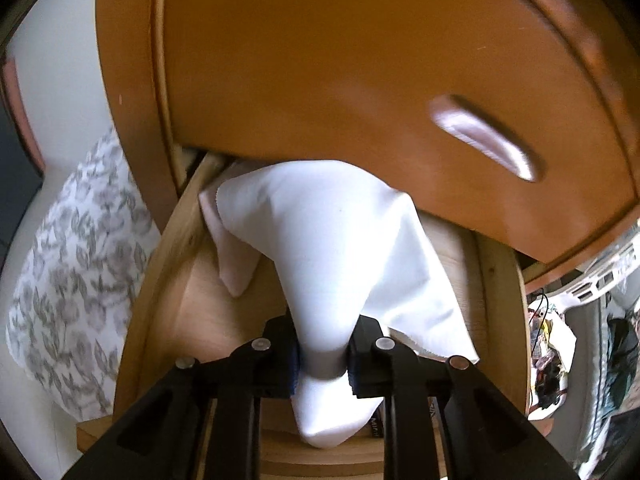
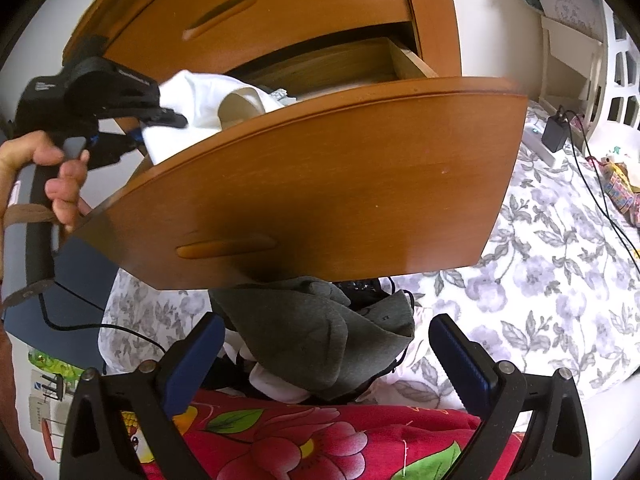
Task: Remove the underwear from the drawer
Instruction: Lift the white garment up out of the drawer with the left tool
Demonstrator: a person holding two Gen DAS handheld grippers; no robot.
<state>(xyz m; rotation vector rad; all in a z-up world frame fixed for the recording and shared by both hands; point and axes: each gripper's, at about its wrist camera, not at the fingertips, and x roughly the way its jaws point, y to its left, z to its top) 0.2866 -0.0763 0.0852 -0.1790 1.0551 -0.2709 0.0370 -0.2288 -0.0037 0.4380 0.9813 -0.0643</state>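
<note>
Left gripper (image 1: 322,360) clamps white underwear (image 1: 332,240) above the drawer (image 1: 160,280); right gripper (image 2: 326,360) gapes empty over grey clothes (image 2: 320,340).

A: Left wrist camera?

B: Close above the open drawer (image 1: 192,288), angled steeply down along its gripper (image 1: 322,354) (cloth (image 1: 332,240) fills mid-frame).

A: Right wrist?

B: Set farther back, outside the drawer front (image 2: 320,184), facing the dresser (image 2: 312,4) and tilted down.

A: Overlap?

B: Drawer, cloth (image 2: 200,96), and the left gripper (image 2: 160,120) seen from the side.
</note>
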